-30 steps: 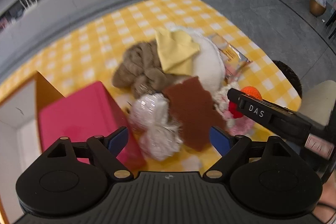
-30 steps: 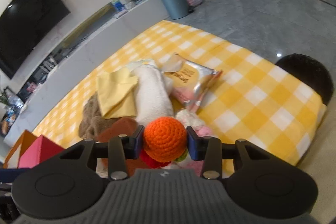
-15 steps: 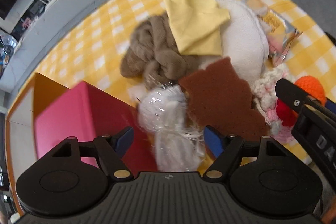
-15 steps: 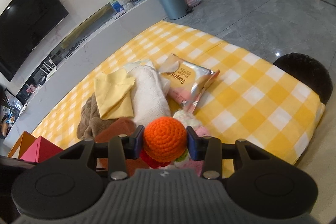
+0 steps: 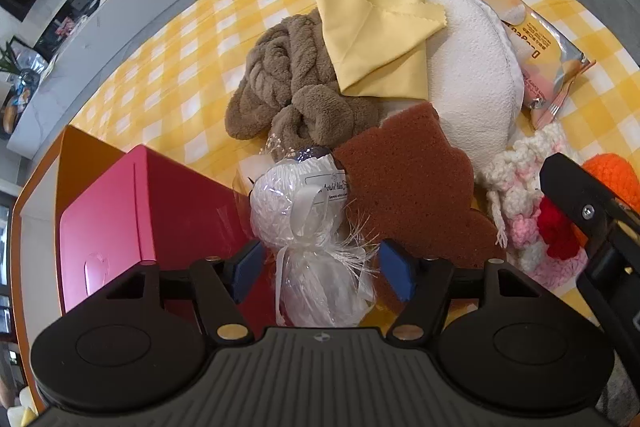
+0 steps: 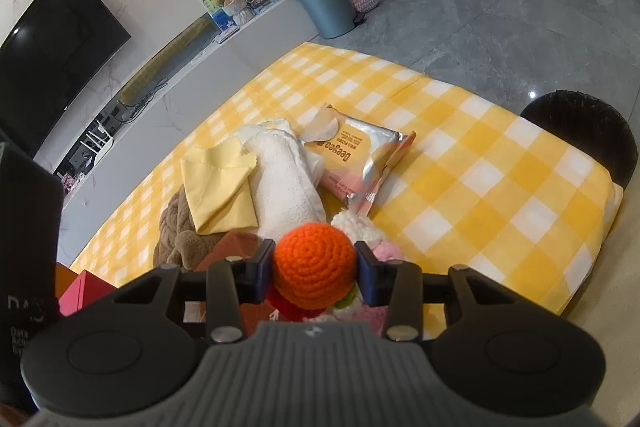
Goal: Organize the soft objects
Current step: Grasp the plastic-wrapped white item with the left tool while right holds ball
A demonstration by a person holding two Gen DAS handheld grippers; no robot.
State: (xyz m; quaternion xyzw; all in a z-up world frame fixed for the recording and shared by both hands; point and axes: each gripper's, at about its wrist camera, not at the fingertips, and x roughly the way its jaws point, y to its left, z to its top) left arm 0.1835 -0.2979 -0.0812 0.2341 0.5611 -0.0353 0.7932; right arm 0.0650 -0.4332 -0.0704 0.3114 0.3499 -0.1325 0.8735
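A pile of soft things lies on the yellow checked cloth: a brown plush towel (image 5: 296, 87), a yellow cloth (image 5: 372, 31), a white towel (image 5: 468, 67), a brown sponge (image 5: 408, 183) and a white-pink crochet piece (image 5: 516, 187). My left gripper (image 5: 320, 269) is open, its jaws either side of a white wrapped bundle (image 5: 308, 227) without pressing it. My right gripper (image 6: 315, 273) is shut on an orange crochet ball (image 6: 314, 269), also seen in the left wrist view (image 5: 612, 179).
A pink box (image 5: 152, 211) stands inside an orange box (image 5: 76, 155) at the left, close to the bundle. A foil snack packet (image 6: 356, 151) lies right of the white towel. A dark round stool (image 6: 584, 131) stands past the table's right edge.
My left gripper has moved down and forward so its open jaws now flank the white wrapped bundle. My right gripper has kept its hold on the orange ball and risen slightly.
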